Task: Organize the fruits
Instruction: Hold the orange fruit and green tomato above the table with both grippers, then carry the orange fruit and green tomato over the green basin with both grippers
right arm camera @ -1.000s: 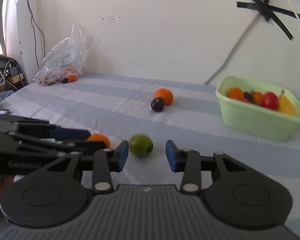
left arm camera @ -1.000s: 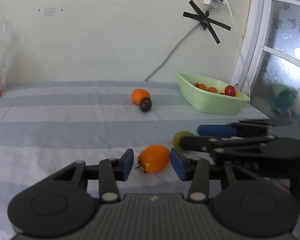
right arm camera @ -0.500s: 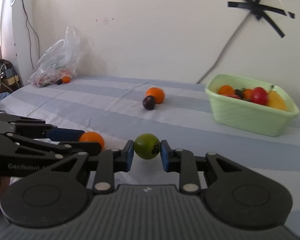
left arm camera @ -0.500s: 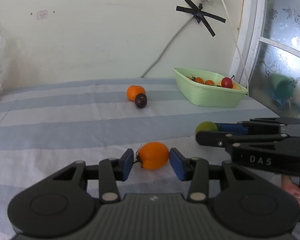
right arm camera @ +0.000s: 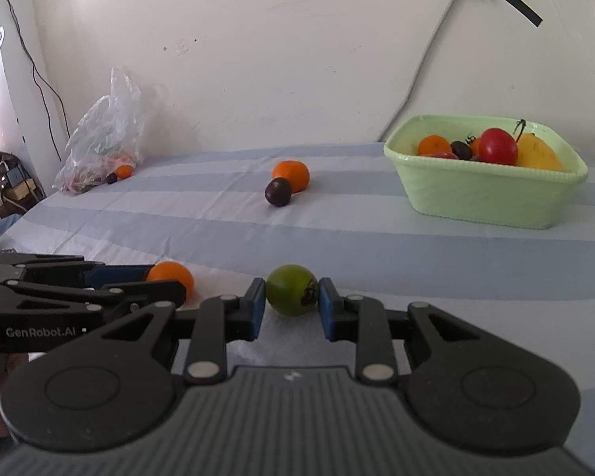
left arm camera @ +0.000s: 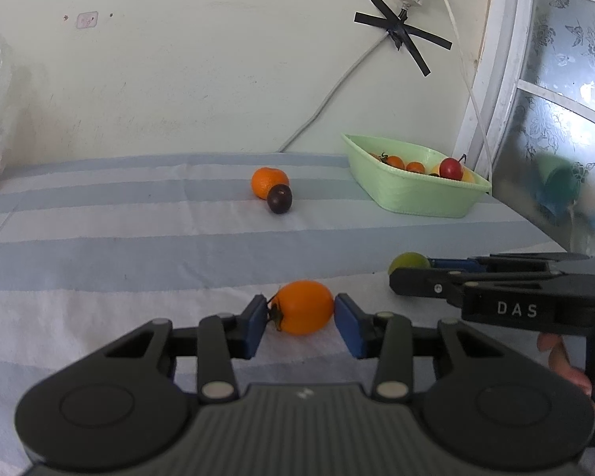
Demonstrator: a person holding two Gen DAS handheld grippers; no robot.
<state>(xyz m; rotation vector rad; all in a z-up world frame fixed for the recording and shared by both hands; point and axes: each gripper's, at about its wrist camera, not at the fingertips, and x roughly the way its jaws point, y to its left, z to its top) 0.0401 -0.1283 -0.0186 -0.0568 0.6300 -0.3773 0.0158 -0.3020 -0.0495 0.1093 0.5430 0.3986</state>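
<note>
Low centre of its own view, the left claw [left arm camera: 300, 319] pinches an oval orange tomato [left arm camera: 304, 308]. The right claw [right arm camera: 291, 309] clamps a round green tomato [right arm camera: 291, 290]. Only the right view shows the crumpled clear plastic bag [right arm camera: 101, 146], upper left; the pale green plastic basket [right arm camera: 484, 192] sits right.

Left gripper [left arm camera: 300, 314] and right gripper [right arm camera: 291, 303] are reaching forward side by side, each clamping its blue pads around a small fruit.
</note>
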